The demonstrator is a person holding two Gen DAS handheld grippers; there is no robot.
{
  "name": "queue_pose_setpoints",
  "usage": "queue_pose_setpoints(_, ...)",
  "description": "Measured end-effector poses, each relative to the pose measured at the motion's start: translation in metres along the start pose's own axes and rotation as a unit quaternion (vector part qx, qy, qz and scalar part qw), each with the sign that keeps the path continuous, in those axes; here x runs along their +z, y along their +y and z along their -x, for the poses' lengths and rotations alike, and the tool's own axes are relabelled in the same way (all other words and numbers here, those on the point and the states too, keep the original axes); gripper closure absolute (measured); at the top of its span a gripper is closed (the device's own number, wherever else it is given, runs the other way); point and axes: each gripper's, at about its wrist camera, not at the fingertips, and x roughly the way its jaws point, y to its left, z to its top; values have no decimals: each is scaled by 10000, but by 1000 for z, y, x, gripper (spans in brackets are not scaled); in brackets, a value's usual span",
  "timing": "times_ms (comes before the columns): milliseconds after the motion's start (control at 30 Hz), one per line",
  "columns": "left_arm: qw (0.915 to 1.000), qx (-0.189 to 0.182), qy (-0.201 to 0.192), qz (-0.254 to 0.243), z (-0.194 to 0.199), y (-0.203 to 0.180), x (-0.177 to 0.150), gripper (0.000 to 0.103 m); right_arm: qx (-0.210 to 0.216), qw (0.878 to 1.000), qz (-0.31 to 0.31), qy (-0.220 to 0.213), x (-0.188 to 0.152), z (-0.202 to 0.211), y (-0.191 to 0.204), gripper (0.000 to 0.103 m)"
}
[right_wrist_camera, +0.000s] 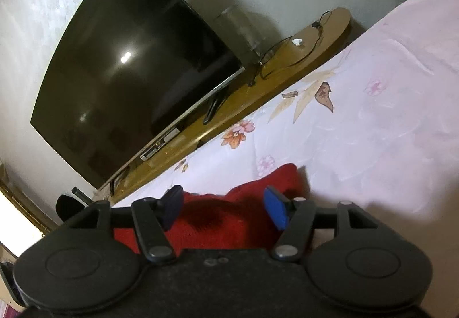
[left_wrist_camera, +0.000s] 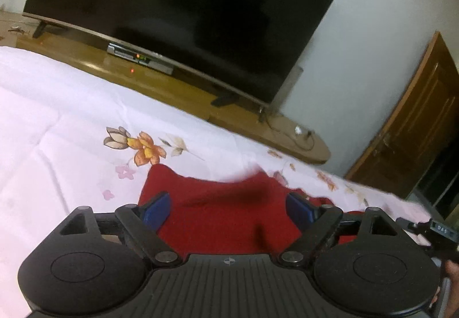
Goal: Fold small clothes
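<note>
A small red garment (left_wrist_camera: 226,211) lies on the white flowered bedsheet (left_wrist_camera: 57,122). In the left wrist view my left gripper (left_wrist_camera: 228,210) stands wide open just above it, its blue pads (left_wrist_camera: 157,210) apart and pressing on nothing. In the right wrist view the same red garment (right_wrist_camera: 229,214) lies under my right gripper (right_wrist_camera: 225,206), which is open too, one blue pad (right_wrist_camera: 275,207) on each side of the cloth's far edge, not pinching it. The near part of the garment is hidden by the gripper bodies.
A large dark television (left_wrist_camera: 183,16) stands on a low wooden stand (left_wrist_camera: 183,91) beyond the bed's far edge, with a set-top box (left_wrist_camera: 140,58) under it. A wooden door (left_wrist_camera: 416,128) is at the right. Part of the other gripper (left_wrist_camera: 439,234) shows at the right edge.
</note>
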Motion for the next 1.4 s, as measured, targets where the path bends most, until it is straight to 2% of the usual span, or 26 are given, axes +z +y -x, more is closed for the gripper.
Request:
queue_pose_setpoints(67, 9994, 151, 217, -217, -7, -4, 2, 19, -78, 9998, 184, 96, 2, -5, 4, 42)
queue_pose_setpoints(167, 9972, 346, 455, -487, -15, -10, 5, 33, -250, 9973, 640, 243, 4, -11, 17, 46)
queue_pose_setpoints(267, 9940, 537, 622, -719, -25, -13, 12, 39, -416, 9916, 1160, 400, 7, -20, 31, 51)
queue_pose_setpoints(367, 9871, 691, 1037, -1006, -44, -18, 17, 39, -735, 9763, 1863, 819, 7, -41, 46, 58)
queue_pose_setpoints(400, 9838, 765, 1039, -1243, -47, -24, 17, 39, -823, 9708, 2036, 968, 6, -49, 49, 61)
queue_pose_setpoints(433, 9811, 825, 1057, -1394, -50, -28, 17, 48, -918, 9641, 2208, 1151, 3, -57, 51, 63)
queue_pose_setpoints(467, 9790, 877, 1034, -1523, -50, -32, 16, 71, -1047, 9566, 2418, 1245, -2, -63, 55, 69)
queue_pose_setpoints(500, 9788, 898, 938, -1583, -48, -35, 15, 82, -1094, 9510, 2636, 1186, -6, -64, 59, 79)
queue_pose_setpoints(533, 9811, 888, 838, -1504, -45, -35, 14, 91, -1098, 9467, 2816, 1110, -10, -62, 63, 82)
queue_pose_setpoints(567, 9834, 910, 685, -1410, -41, -33, 12, 95, -1114, 9441, 2942, 988, -13, -59, 66, 84)
queue_pose_setpoints(633, 9875, 866, 329, -1275, -30, -32, 8, 97, -1134, 9419, 3090, 671, -19, -48, 69, 85)
queue_pose_setpoints(733, 9888, 806, -307, -1216, -14, -36, 9, 97, -1129, 9392, 3235, 232, -23, -35, 74, 92)
queue_pose_setpoints(800, 9880, 792, -473, -1238, -13, -38, 15, 97, -1127, 9390, 3250, -17, -18, -28, 76, 92)
queue_pose_setpoints(867, 9876, 867, -328, -1268, -24, -38, 19, 97, -1202, 9371, 3275, -146, -14, -32, 79, 92)
queue_pose_setpoints(900, 9865, 1014, -69, -1280, -36, -36, 18, 97, -1283, 9360, 3275, -135, -14, -36, 78, 92)
queue_pose_setpoints(967, 9827, 1304, 412, -1250, -57, -29, 11, 97, -1578, 9375, 3094, 211, -13, -55, 66, 94)
queue_pose_setpoints(1000, 9824, 1332, 421, -1240, -59, -30, 14, 97, -1897, 9340, 3000, 413, -15, -67, 58, 94)
queue_pose_setpoints(1133, 9780, 1469, 501, -1391, -61, -34, 16, 92, -1884, 9482, 2501, 542, -2, -73, 43, 94)
queue_pose_setpoints(1200, 9804, 1498, 416, -1208, -52, -33, 19, 70, -1830, 9494, 2495, 531, 0, -70, 43, 84)
queue_pose_setpoints(1233, 9805, 1575, 272, -1142, -43, -32, 22, 53, -1842, 9494, 2503, 453, 1, -65, 44, 78)
queue_pose_setpoints(1267, 9798, 1611, -15, -1185, -29, -37, 22, 39, -1864, 9501, 2486, 274, 1, -55, 47, 66)
queue_pose_setpoints(1300, 9765, 1613, -353, -1386, -14, -45, 21, 33, -1800, 9514, 2498, 110, 0, -46, 52, 53)
queue_pose_setpoints(1333, 9749, 1520, -493, -1552, -6, -53, 20, 28, -1681, 9513, 2584, -67, -2, -36, 60, 47)
queue_pose_setpoints(1367, 9764, 1310, -471, -1650, -4, -62, 21, 29, -1522, 9498, 2729, -146, -4, -29, 69, 41)
queue_pose_setpoints(1400, 9790, 1012, -398, -1725, -6, -75, 20, 29, -1321, 9490, 2861, -63, -7, -29, 78, 41)
